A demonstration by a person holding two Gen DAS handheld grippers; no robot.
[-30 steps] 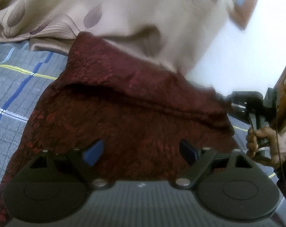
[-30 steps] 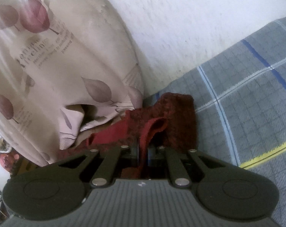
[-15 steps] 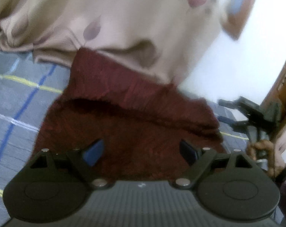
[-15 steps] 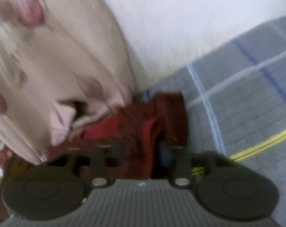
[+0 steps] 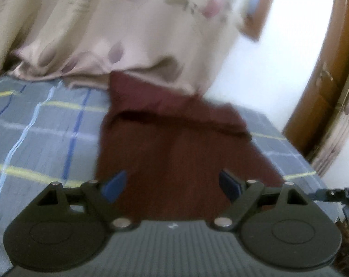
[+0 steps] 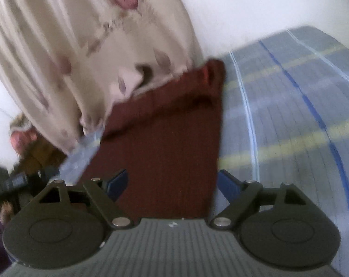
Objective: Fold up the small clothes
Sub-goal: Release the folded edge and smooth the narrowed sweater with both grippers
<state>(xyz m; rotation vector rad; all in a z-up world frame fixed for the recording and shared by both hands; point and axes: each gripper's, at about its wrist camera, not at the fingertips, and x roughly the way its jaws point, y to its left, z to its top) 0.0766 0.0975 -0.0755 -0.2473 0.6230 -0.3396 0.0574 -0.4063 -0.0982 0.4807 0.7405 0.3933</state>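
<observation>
**Maroon garment laid out on the bed, both tools free**

Grey plaid bedding (image 5: 47, 124) with blue and yellow lines fills the lower part of both views, backed by a white wall and a beige leaf-print curtain (image 5: 119, 34) that hangs down to the mattress. On it lies the maroon garment (image 5: 174, 152), spread fairly flat, its far end touching the curtain hem and a folded band running across it near that end.

The left tool (image 5: 172, 184) has its jaws wide apart over the near edge of the cloth, holding nothing. The right tool (image 6: 173, 183) is likewise spread, one blue pad over the fabric, the other beside its right edge.

For a clean fold, I would judge it best to pinch the two near corners at matching points, lift them together, and lay them level onto the far band, so the edges line up and no crease is trapped.

Seen from the left, the cloth's full width and a wooden door frame (image 5: 322, 87) show; the right view alone shows the straight right edge and a rolled opening (image 6: 211, 76) at the far corner. Both pictures are blurred.
</observation>
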